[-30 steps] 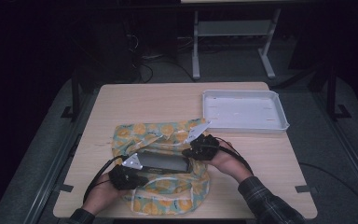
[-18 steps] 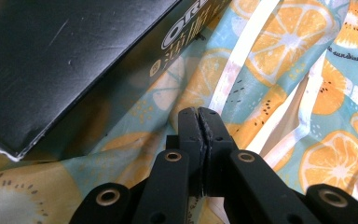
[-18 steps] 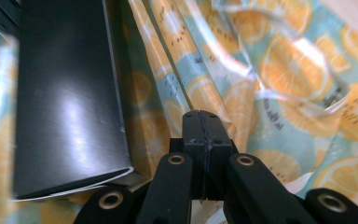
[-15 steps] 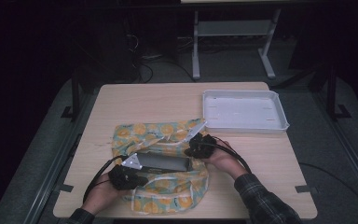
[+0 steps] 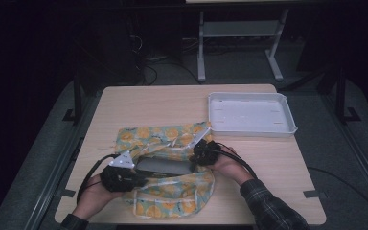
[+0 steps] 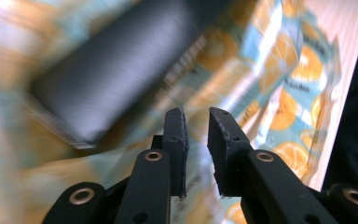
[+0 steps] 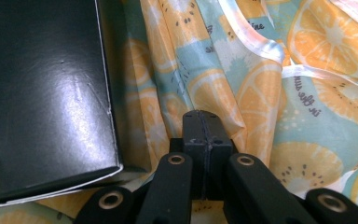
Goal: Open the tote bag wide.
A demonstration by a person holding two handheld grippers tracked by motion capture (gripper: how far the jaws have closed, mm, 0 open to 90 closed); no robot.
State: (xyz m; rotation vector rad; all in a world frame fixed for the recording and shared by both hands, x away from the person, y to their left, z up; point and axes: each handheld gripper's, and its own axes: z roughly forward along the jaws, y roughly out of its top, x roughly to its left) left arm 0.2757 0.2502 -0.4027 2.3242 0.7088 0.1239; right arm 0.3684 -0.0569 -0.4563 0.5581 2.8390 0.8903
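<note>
On crinkled orange-print cloth (image 5: 172,201), left claw (image 6: 196,122) opens empty; right claw (image 7: 205,122) pinches shut.

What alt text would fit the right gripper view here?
The right gripper, its black jaws closed together, rests over the orange-slice patterned cloth. A glossy black box lies on the cloth at the left.

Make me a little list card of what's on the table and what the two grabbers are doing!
table: light wood
cloth: orange-slice print, spread out and rumpled
box: black, lying on the cloth
tray: white, near the far right corner
left gripper: jaws slightly apart, just been opening, nothing between them
right gripper: jaws shut, over the cloth beside the box
</note>
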